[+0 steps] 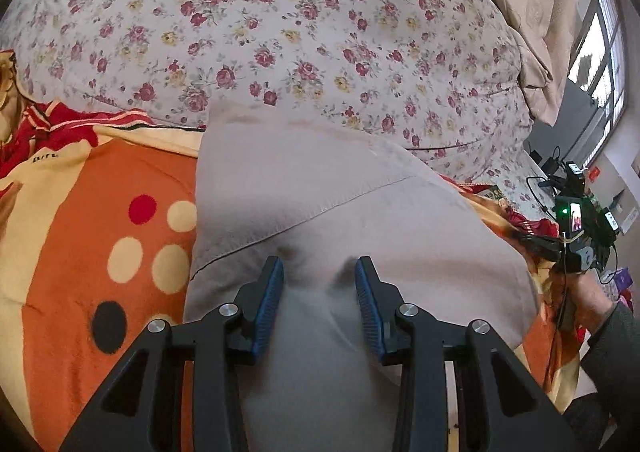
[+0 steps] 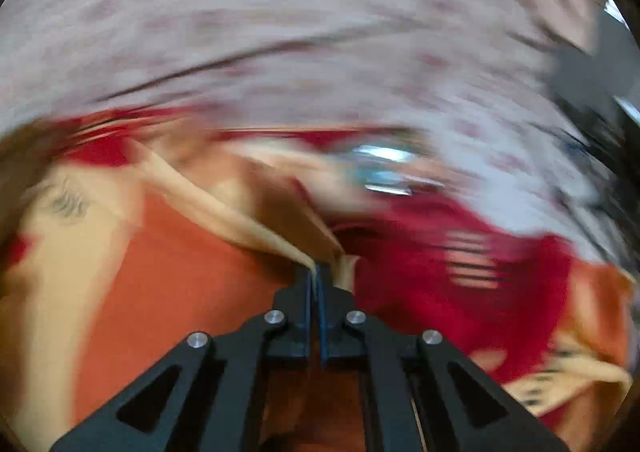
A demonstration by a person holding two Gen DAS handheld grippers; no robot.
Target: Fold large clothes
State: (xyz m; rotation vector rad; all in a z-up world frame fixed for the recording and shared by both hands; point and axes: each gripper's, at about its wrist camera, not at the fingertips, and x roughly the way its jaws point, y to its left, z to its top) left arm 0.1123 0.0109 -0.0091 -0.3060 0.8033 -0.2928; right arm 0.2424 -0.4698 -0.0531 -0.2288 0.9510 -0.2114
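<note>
- The left gripper hangs wide open, holding nothing, over the grey garment lying on the bed's orange blanket; closing here could bunch one layer.
- The right gripper is clamped on a tan cloth edge, probably the blanket; blur hides more, and a hard tug could drag the garment askew.

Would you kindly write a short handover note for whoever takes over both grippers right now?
Left gripper: open, fingers resting on the grey-beige folded garment, gripping nothing.
Right gripper: shut on a cream edge of the orange, red and cream patterned blanket; that view is motion-blurred.
Garment lies on the blanket, in front of the floral quilt.
Done: one layer with a stitched hem lies folded over the garment.
Left: probably further folds and smoothing; I cannot tell how many.
</note>
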